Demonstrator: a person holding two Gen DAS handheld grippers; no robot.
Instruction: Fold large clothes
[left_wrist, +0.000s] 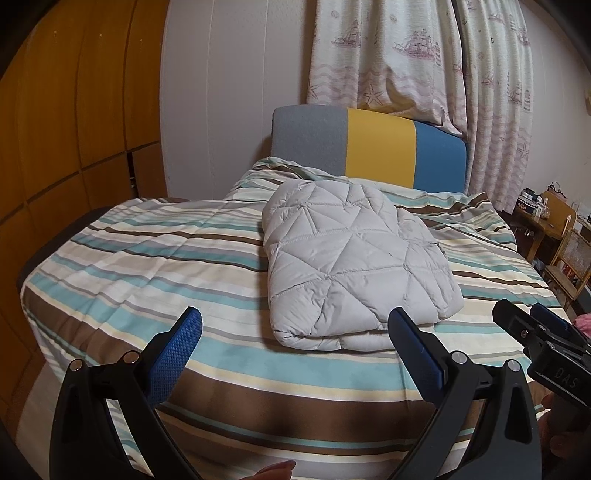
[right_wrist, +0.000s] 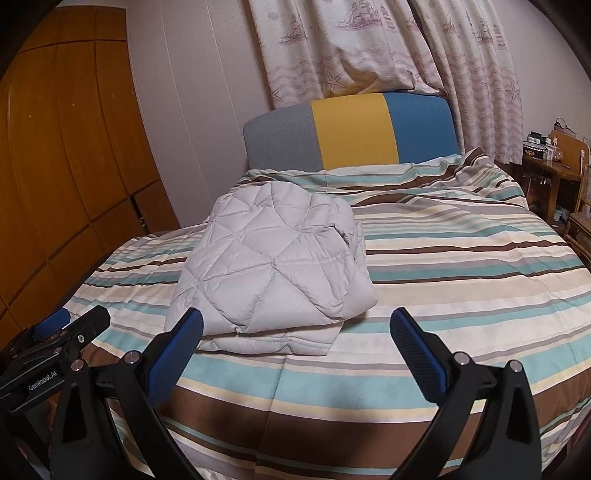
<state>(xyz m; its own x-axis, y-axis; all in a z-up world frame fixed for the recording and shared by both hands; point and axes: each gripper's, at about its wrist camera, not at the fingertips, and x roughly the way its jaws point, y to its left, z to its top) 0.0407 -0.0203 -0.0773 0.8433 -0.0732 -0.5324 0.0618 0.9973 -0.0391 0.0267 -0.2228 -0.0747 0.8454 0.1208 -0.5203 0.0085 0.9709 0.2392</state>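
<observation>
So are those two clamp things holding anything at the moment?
No, nothing is held. The left tool and the right tool both stand open above the striped bedcover, short of the folded grey quilted jacket, which lies untouched on the bed.

bare striped bedspread (right_wrist: 461, 266) around folded jacket (right_wrist: 273, 266)

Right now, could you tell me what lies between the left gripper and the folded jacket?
Only bare striped bedcover; nothing sits between the left gripper and the jacket, as the left wrist view shows.

Folded grey quilted jacket (right_wrist: 273, 273) on striped bedspread (right_wrist: 461, 280); right gripper (right_wrist: 295, 325) jaws spread.
</observation>
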